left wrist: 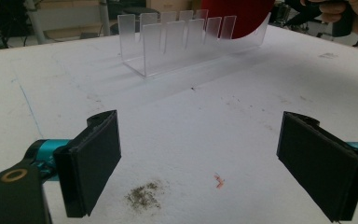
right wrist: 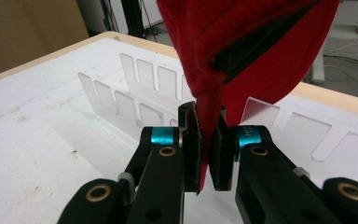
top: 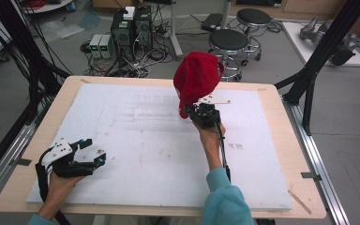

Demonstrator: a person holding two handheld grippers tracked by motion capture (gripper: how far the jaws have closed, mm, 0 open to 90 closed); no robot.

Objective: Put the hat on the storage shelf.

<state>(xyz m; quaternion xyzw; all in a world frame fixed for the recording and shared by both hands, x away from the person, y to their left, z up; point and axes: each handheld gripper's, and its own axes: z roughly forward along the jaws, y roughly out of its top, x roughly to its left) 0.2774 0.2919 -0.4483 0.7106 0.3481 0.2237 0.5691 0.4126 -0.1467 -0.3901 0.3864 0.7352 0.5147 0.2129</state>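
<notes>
Near left: left gripper [top: 90, 151] resting low over the white board [top: 122, 187], jaws spread wide, nothing between them. Centre far: clear acrylic slotted rack [left wrist: 191, 42], faint against the board. Right of centre: red cap [top: 197, 79] held up above the rack's right end, brim edge pinched in the clamped right gripper [right wrist: 208, 154]. Likely light and soft in the crown, floppy there; stiffer brim best for taking hold, as now. Fabric not slippery, nothing fragile.
</notes>
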